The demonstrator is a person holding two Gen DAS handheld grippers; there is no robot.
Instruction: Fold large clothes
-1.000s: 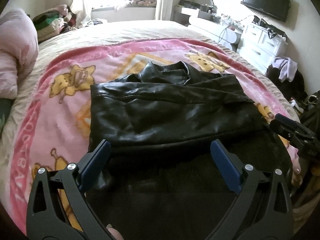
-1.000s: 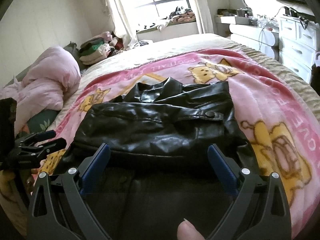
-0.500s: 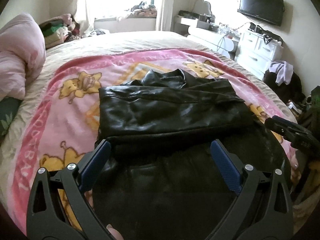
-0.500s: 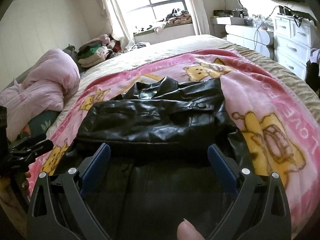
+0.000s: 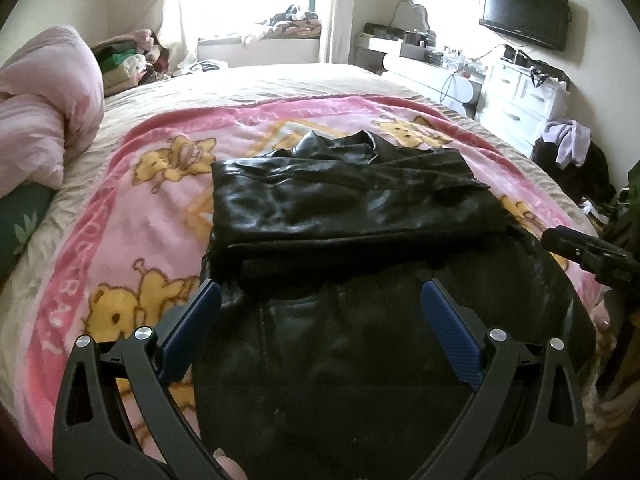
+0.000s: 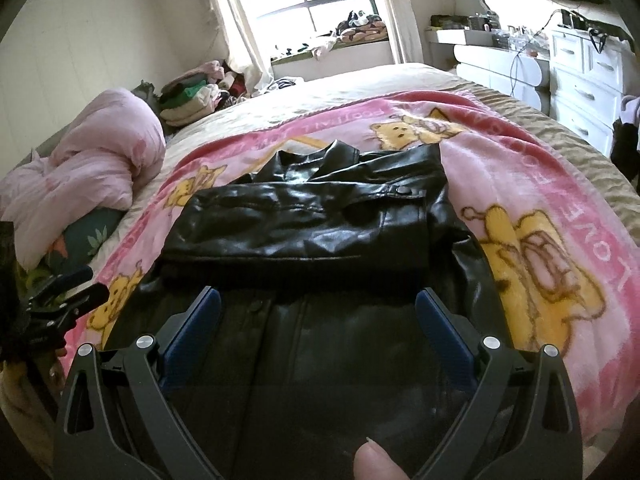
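A black leather jacket (image 5: pixel 340 208) lies on the pink cartoon blanket (image 5: pixel 160 184) on the bed, its sleeves folded across the chest, collar at the far end, hem toward me. It also shows in the right wrist view (image 6: pixel 312 224). My left gripper (image 5: pixel 320 308) is open and empty above the jacket's lower part. My right gripper (image 6: pixel 316 312) is open and empty above the same lower part. The right gripper's tip shows in the left wrist view (image 5: pixel 576 246); the left gripper shows at the left edge of the right wrist view (image 6: pixel 68 292).
A pink duvet (image 5: pixel 40 108) is bunched at the bed's left. Folded clothes (image 6: pixel 188 100) are piled near the window. White drawers (image 5: pixel 520 96) and a wall TV (image 5: pixel 524 12) stand to the right, with dark clothes (image 5: pixel 572 160) heaped beside the bed.
Both grippers have pulled back and up from the jacket, staying open. The jacket looks smaller and farther away; it has not moved on the blanket.
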